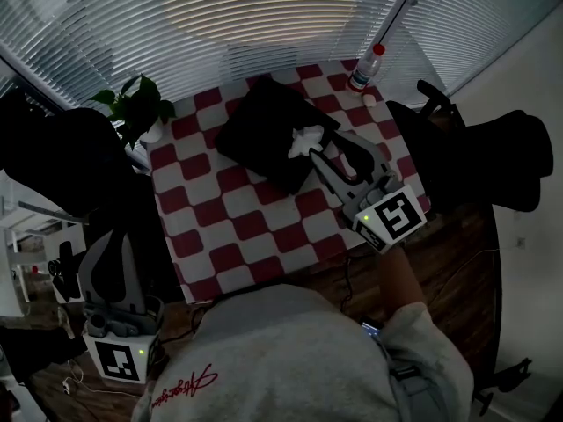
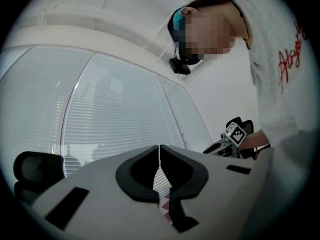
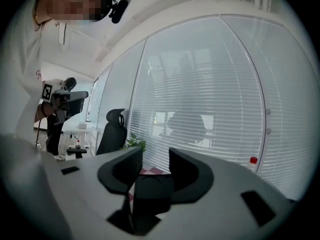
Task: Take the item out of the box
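A black box (image 1: 264, 130) lies on the red-and-white checked table (image 1: 237, 227), with a crumpled white item (image 1: 306, 139) at its near right edge. My right gripper (image 1: 332, 150) reaches over that edge, open, and the white item lies just beside its left fingertip. In the right gripper view the gripper (image 3: 156, 165) has nothing between its pads, and the dark box (image 3: 150, 196) fills the gap lower down. My left gripper (image 1: 113, 266) hangs off the table at the lower left. Seen from its own camera, the left gripper (image 2: 159, 156) is shut on nothing.
A potted plant (image 1: 136, 104) stands at the table's far left corner and a clear bottle with a red cap (image 1: 366, 69) at the far right. A black office chair (image 1: 475, 156) sits right of the table. Window blinds (image 1: 264, 16) run behind.
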`<state>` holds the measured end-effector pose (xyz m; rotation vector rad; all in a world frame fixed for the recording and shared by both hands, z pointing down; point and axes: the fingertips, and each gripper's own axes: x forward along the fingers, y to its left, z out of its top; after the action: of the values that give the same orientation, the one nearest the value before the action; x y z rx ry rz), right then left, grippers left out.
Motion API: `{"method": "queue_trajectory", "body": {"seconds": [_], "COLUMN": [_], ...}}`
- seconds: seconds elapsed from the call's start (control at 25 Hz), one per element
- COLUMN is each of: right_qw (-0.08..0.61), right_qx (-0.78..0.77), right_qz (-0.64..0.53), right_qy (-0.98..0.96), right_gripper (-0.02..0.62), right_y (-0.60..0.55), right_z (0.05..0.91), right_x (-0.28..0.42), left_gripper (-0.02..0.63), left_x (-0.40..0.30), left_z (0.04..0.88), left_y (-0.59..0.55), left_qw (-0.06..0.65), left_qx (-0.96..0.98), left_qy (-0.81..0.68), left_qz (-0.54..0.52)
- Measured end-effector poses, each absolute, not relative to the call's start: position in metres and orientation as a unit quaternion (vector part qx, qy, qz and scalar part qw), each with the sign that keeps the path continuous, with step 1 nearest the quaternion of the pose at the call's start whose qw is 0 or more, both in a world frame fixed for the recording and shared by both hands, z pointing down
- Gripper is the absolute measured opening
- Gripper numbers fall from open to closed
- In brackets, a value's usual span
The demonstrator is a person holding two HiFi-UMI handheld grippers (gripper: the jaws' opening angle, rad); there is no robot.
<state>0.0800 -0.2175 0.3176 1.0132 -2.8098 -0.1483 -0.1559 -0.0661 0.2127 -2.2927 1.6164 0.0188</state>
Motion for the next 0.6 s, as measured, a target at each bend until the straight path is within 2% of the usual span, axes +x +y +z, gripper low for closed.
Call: {"method": "queue_trajectory", "body": {"seconds": [0.6], "right_qw": [0.125], "right_qx": [0.333], "right_qz": [-0.032], "right_qy": [-0.934], "right_gripper": [0.172], "right_y": [-0.241], "right_z": [0.358], "right_x": [0.079], "left_gripper": [0.02], "left_x": [-0.165], "left_z": [0.213], "left_y": [-0.059], "left_qw": [0.168], "left_qx": [-0.793], "left_qy": [0.585], "left_qz": [0.0]}}
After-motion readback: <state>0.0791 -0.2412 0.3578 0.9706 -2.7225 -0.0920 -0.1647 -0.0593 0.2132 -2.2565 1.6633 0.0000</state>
